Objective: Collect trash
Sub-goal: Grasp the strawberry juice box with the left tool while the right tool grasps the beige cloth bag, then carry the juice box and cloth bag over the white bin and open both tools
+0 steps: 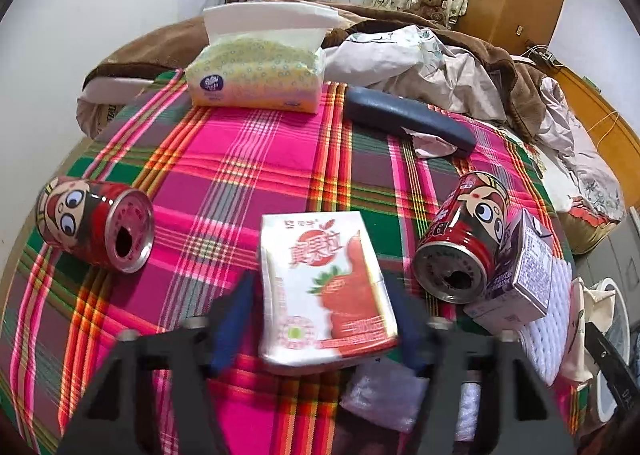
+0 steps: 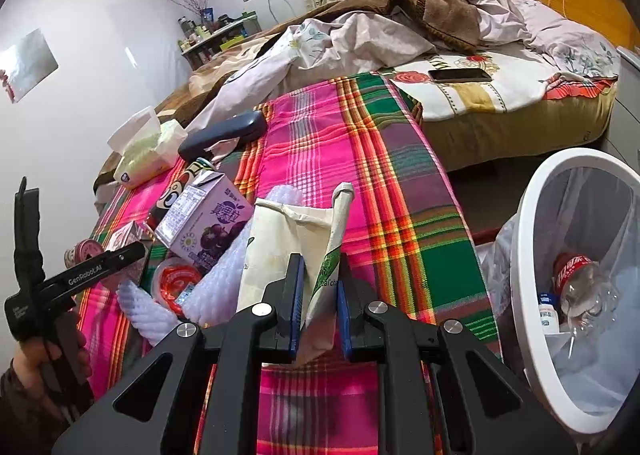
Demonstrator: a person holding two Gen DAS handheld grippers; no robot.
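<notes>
Now my right gripper [image 2: 317,309] pinches the paper bag [image 2: 280,251] beside the bin [image 2: 520,255], my left gripper [image 1: 320,319] half-open around the carton [image 1: 324,287], which may slip if I lift too early.

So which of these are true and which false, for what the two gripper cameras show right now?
1. The right gripper is clamped on a folded paper bag. True.
2. The strawberry drink carton lies between the fingers of the left gripper. True; whether the pads press on it is unclear.
3. The white trash bin is empty. False: a clear plastic bottle with a red label lies inside its liner.
4. Both red cans are standing upright. False: the left-hand can and the right-hand can lie on their sides, open ends toward the camera.
5. A grape drink carton lies on the plaid cloth. True.
</notes>
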